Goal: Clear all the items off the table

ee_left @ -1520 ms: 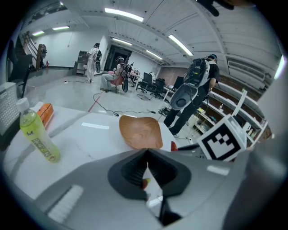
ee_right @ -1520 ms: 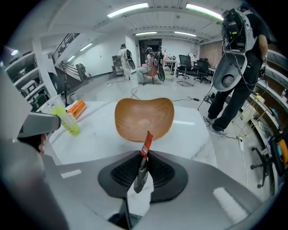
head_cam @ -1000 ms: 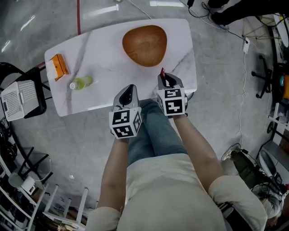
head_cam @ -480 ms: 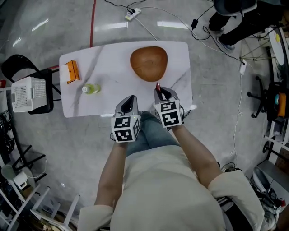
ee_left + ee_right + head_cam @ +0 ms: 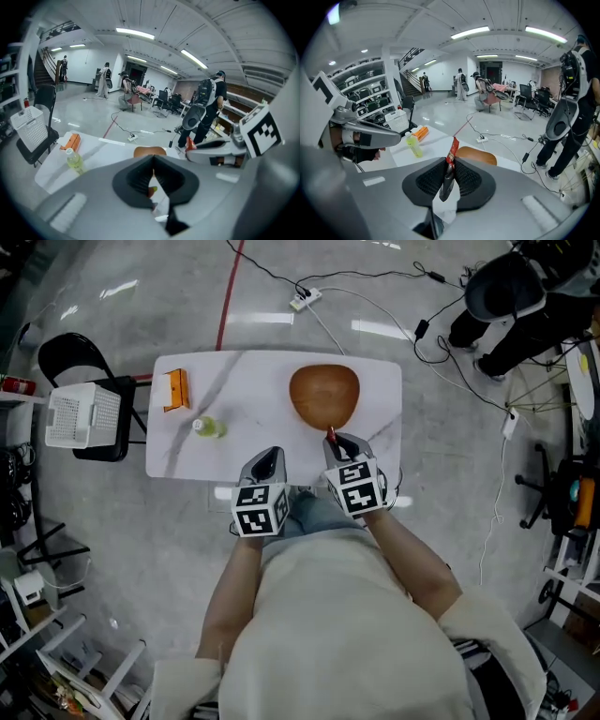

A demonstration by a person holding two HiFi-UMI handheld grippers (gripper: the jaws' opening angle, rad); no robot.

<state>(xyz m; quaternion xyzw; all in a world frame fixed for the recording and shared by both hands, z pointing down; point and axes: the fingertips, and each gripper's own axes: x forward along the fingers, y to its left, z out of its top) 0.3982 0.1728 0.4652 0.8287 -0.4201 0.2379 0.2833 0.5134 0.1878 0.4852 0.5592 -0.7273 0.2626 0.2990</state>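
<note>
A white marble table (image 5: 253, 381) carries a wooden bowl (image 5: 324, 395), an orange box (image 5: 175, 389) and a small bottle of yellow-green drink (image 5: 208, 427). My right gripper (image 5: 337, 442) hangs over the table's near edge, just in front of the bowl, shut on a thin red snack packet (image 5: 451, 152) that sticks up between its pads. My left gripper (image 5: 269, 463) is shut with nothing in it, beside the right one at the near edge. The bottle (image 5: 73, 159), the box (image 5: 70, 140) and the bowl (image 5: 150, 151) show beyond its jaws.
A black chair with a white basket (image 5: 77, 414) stands at the table's left end. Cables and a power strip (image 5: 302, 298) lie on the floor behind the table. A person in dark clothes (image 5: 511, 296) stands at the far right, near office chairs.
Both grippers have risen, and the head view has risen with them, so the table looks smaller and farther below. The right gripper still holds the red packet; the left stays shut.
</note>
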